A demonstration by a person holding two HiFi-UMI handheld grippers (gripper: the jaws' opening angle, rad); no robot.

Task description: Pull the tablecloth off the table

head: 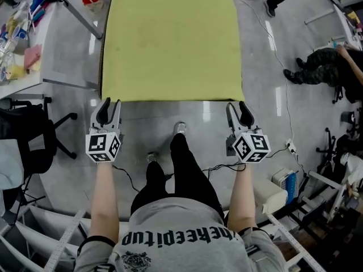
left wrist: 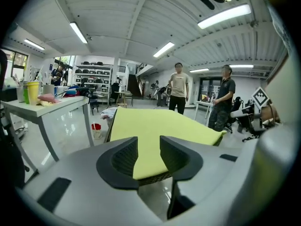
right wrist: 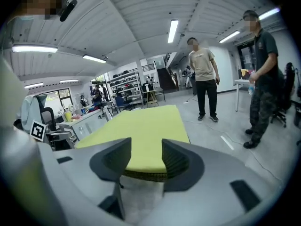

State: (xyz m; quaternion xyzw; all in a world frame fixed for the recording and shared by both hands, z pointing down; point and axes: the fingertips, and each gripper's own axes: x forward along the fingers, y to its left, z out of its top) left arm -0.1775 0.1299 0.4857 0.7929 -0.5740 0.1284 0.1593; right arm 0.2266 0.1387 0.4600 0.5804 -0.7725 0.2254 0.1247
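Tablecloth (head: 173, 41) is lying flat across the table (left wrist: 153, 178). Left gripper (head: 110, 103) and right gripper (head: 237, 105) are hovering just short of its near edge, jaws sitting wide open, gripping nothing.

Open floor (head: 170, 113) fronts the tablecloth (head: 170, 38); desk (head: 68, 55) flanks left.

Left gripper (head: 109, 103) and right gripper (head: 237, 105) face the tablecloth (head: 170, 38).

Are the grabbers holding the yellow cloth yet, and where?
Nothing is held: the left gripper and right gripper stand open, close to the tablecloth.
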